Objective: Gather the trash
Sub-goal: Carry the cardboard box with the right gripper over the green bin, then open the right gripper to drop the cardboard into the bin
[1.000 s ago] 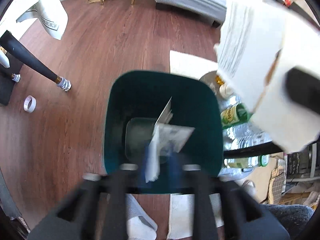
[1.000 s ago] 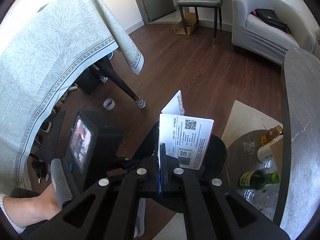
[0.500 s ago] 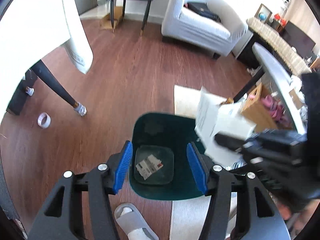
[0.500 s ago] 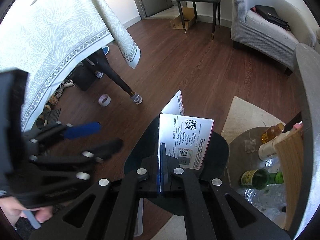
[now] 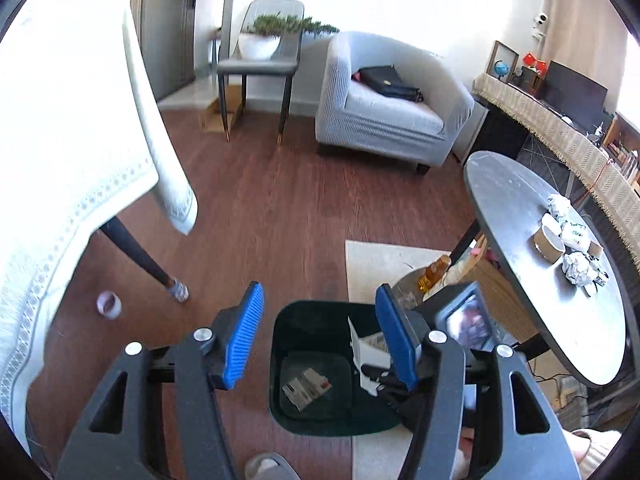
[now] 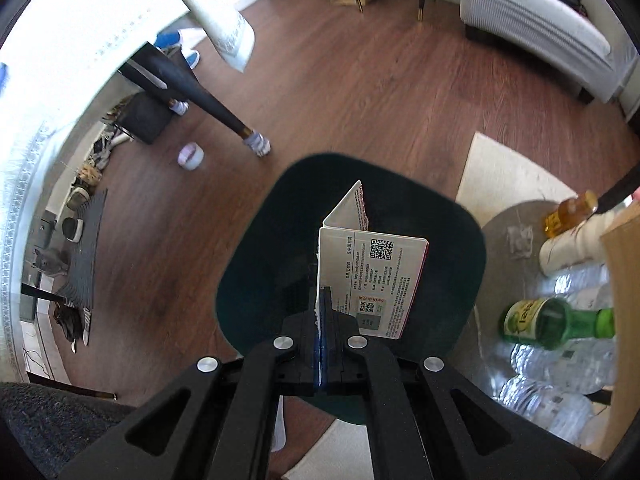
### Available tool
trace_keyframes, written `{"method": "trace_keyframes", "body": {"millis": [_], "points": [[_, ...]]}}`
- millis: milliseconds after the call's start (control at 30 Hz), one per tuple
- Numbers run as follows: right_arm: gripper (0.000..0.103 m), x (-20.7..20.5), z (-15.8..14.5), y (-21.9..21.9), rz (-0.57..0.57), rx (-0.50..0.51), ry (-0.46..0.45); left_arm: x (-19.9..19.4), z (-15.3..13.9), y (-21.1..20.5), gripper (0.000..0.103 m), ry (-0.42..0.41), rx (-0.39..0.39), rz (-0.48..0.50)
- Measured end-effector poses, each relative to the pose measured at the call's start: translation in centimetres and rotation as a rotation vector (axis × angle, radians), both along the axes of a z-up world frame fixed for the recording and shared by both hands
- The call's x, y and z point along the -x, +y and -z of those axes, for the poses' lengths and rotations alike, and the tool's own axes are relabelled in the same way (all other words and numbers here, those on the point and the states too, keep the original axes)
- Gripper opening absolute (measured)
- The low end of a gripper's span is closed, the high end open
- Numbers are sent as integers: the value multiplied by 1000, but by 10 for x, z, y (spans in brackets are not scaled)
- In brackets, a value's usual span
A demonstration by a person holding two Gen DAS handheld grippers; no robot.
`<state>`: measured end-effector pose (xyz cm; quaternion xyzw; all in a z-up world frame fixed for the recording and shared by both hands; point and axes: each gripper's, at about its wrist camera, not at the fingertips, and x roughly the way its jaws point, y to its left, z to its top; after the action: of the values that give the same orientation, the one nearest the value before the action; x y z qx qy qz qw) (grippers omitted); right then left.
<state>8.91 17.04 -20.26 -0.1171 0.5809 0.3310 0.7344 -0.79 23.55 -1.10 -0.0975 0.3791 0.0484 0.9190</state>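
Observation:
A dark green bin [image 5: 288, 320] stands on the wood floor below both grippers. My left gripper [image 5: 319, 290] hangs open above it, nothing between its blue pads [image 5: 244, 340]. A printed scrap of paper [image 5: 306, 387] lies on the bin's bottom. My right gripper [image 6: 325, 292] is shut on a folded white leaflet [image 6: 380, 272] with QR codes, held upright over the bin's mouth [image 6: 260, 280]. The left wrist view shows that leaflet [image 5: 364, 354] at the bin's right side. Crumpled wrappers [image 5: 578, 268] and a paper cup [image 5: 550, 240] sit on the round grey table [image 5: 520, 208].
Right of the bin lie a green bottle [image 6: 556, 322], an amber bottle [image 6: 572, 208] and clear plastic bottles [image 6: 560, 368]. A tape roll [image 6: 191, 155] and a black table leg [image 6: 212, 100] are at the left. A grey armchair [image 5: 388, 120] stands behind. A slippered foot [image 5: 268, 464] is near the bin.
My left gripper has risen out of the bin with its jaws wider, leaving a paper scrap at the bottom. The right gripper has come down over the bin with the leaflet.

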Motion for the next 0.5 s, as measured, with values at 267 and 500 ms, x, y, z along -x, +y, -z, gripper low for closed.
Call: {"method": "trace_keyframes", "body": {"millis": [267, 500], "points": [[0, 4, 43, 3, -13, 69, 40, -2, -18, -6, 62, -52, 36, 9], [11, 9, 62, 0, -48, 114, 57, 4, -31, -11, 62, -92, 51, -1]]}}
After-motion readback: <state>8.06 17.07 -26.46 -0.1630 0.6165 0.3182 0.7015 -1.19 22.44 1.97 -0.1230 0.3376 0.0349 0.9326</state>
